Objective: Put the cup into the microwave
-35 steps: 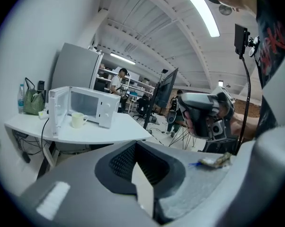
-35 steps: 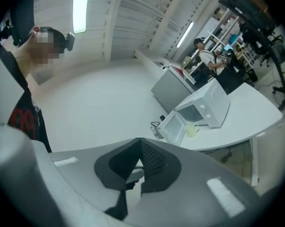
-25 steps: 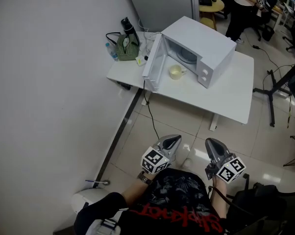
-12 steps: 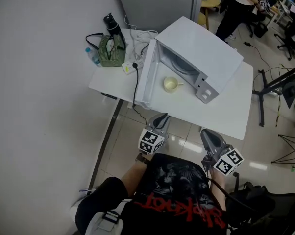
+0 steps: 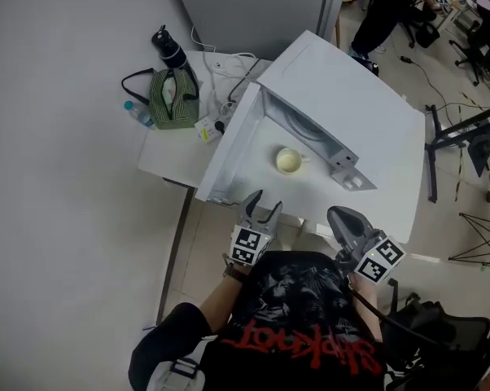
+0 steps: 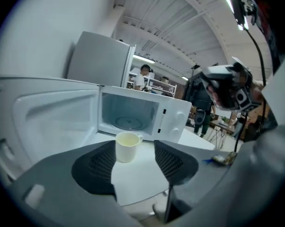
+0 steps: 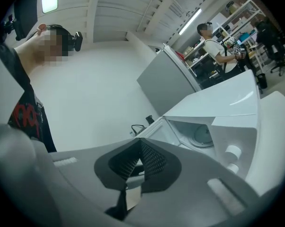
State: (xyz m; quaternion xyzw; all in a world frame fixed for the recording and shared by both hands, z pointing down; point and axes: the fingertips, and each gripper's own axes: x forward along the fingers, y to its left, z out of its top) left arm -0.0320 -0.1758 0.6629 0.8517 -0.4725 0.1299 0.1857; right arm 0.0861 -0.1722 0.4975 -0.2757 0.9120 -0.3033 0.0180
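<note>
A pale yellow cup [image 5: 289, 160] [image 6: 127, 146] stands upright on the white table [image 5: 387, 210] just in front of the white microwave [image 5: 343, 104] [image 6: 142, 115], whose door [image 5: 233, 149] [image 6: 48, 122] hangs wide to the left. My left gripper [image 5: 261, 206] [image 6: 133, 162] is at the table's near edge, short of the cup; its jaws have just been opening and stand apart with nothing between them. My right gripper [image 5: 343, 217] [image 7: 135, 164] is shut and empty, beside the left one and off to the right of the cup.
A green bag [image 5: 170, 98], a black bottle [image 5: 168, 50], a small water bottle [image 5: 136, 112] and white cables [image 5: 220, 63] crowd the table's far left corner. A grey wall runs along the left. People [image 5: 383, 6], chairs and stands [image 5: 461, 129] fill the room beyond.
Both grippers have come forward from over the floor to the table's near edge. The left jaws have gone from shut to apart. The cup and microwave have not moved.
</note>
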